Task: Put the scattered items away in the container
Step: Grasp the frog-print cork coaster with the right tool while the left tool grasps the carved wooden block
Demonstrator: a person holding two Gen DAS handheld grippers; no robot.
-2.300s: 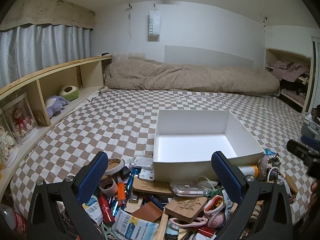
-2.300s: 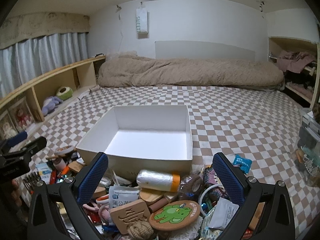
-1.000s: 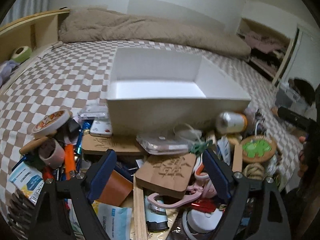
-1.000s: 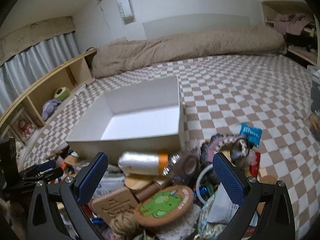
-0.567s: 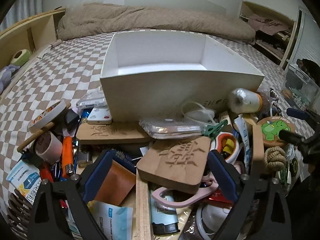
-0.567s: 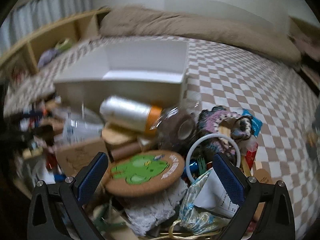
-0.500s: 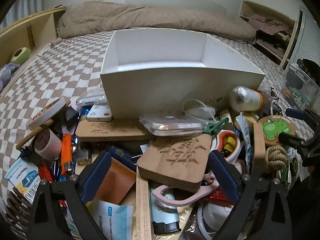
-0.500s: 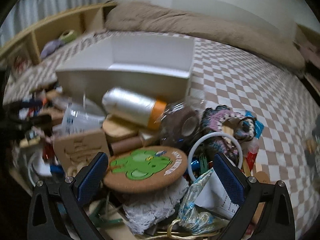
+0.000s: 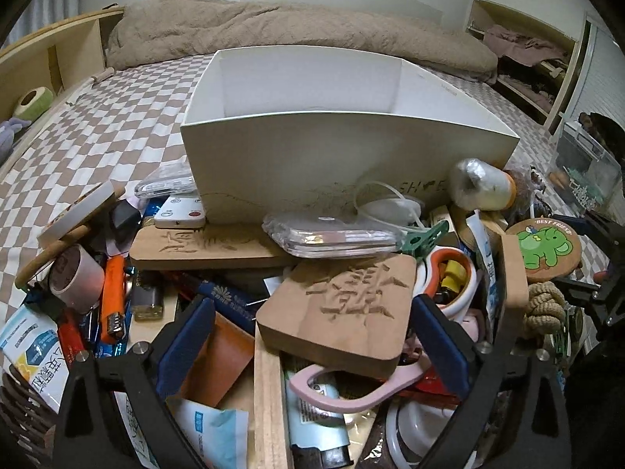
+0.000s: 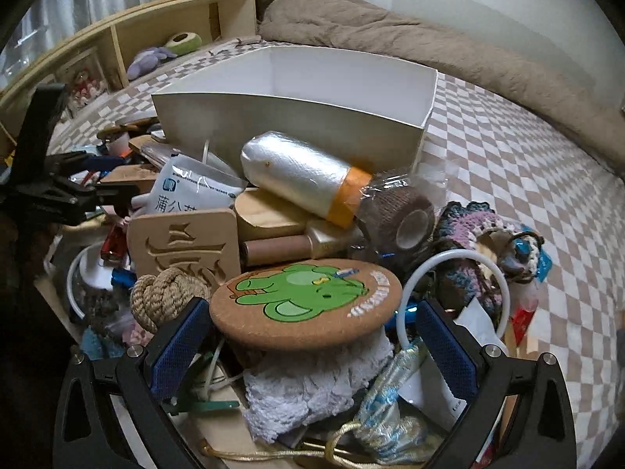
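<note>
The white box (image 9: 343,156) stands open-topped on the checked bedspread, behind a heap of small items. My left gripper (image 9: 314,346) is open, low over the heap, with a carved wooden block (image 9: 340,312) lying between its blue pads (image 9: 187,344); the pads do not press on it. My right gripper (image 10: 312,348) is open too, its fingers either side of a round cork coaster (image 10: 304,305) with a green elephant. The box (image 10: 273,117) sits beyond it, with a silver roll (image 10: 300,176) with an orange end against its wall.
A phone in a clear case (image 9: 332,234), a long carved board (image 9: 207,246), an orange lighter (image 9: 113,297), a rope knot (image 10: 168,297) and a crochet piece (image 10: 476,242) crowd the heap. A beige duvet (image 9: 273,27) lies behind. Wooden shelves (image 10: 156,39) run along the left.
Both grippers have sunk closer to the heap. The left jaws have widened around the carved block. The right gripper has rolled, and the cork coaster now lies between its fingers.
</note>
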